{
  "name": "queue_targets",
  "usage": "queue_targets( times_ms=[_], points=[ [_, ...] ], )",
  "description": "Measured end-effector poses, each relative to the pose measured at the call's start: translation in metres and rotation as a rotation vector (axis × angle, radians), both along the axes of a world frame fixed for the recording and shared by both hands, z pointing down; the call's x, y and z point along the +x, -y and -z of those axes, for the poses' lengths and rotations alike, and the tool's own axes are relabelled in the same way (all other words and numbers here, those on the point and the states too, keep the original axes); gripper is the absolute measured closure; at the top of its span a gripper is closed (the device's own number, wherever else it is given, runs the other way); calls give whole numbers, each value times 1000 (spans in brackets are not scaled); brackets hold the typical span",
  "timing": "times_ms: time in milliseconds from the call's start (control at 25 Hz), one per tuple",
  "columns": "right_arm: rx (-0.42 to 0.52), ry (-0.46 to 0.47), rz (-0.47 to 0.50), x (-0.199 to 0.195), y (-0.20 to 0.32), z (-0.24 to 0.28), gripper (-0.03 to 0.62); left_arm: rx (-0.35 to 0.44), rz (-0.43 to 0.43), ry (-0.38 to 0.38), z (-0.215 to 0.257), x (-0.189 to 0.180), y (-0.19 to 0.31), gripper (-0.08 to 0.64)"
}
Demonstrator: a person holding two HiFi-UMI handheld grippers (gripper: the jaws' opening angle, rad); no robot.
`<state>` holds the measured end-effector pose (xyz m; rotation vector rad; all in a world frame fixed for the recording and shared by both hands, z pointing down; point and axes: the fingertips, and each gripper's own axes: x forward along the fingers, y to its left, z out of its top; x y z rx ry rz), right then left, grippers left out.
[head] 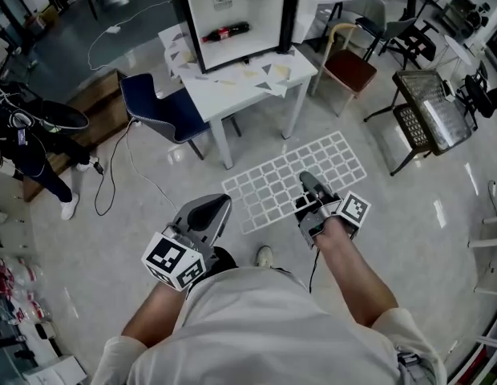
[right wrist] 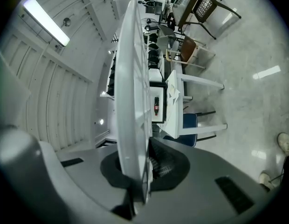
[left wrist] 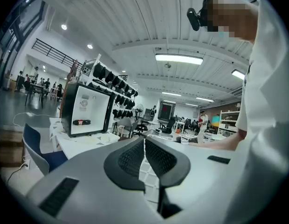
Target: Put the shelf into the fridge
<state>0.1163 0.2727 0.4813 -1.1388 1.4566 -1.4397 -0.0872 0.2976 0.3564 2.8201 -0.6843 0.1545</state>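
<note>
Right claw (head: 309,184) is pinching narrow on the near edge of the white grid shelf (head: 284,175), carrying it roughly flat above the floor. The left claw (head: 210,212) is hanging closed and empty at the shelf's 8 o'clock corner. Carry step, by my reading: next is walking it toward the open fridge (head: 232,10) on the table (head: 260,83) at 12 o'clock and sliding it in level, minding the blue chair (head: 164,107) at 11 o'clock and the bottle (head: 226,32) lying inside.

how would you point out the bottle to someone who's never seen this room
Find the white table ahead of the person; a black fridge with a white inside stands open on it. Inside lies a dark bottle with a red label, on its side, and nothing else lies in there.
</note>
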Motion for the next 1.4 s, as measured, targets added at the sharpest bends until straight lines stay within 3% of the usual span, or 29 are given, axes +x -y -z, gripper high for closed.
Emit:
queue_targets(
  times_ms=[320,920,1400],
  points=[
    [8,48,-26,24,79,-5,566,-27,-33,4,-6,34,43,537],
    [34,-9,-91,49,270,13,566,-10,-168,-45,2,48,216,537],
    [30,60,-86,59,395,6,566,-8,-103,-36,8,52,300,537]
  ],
)
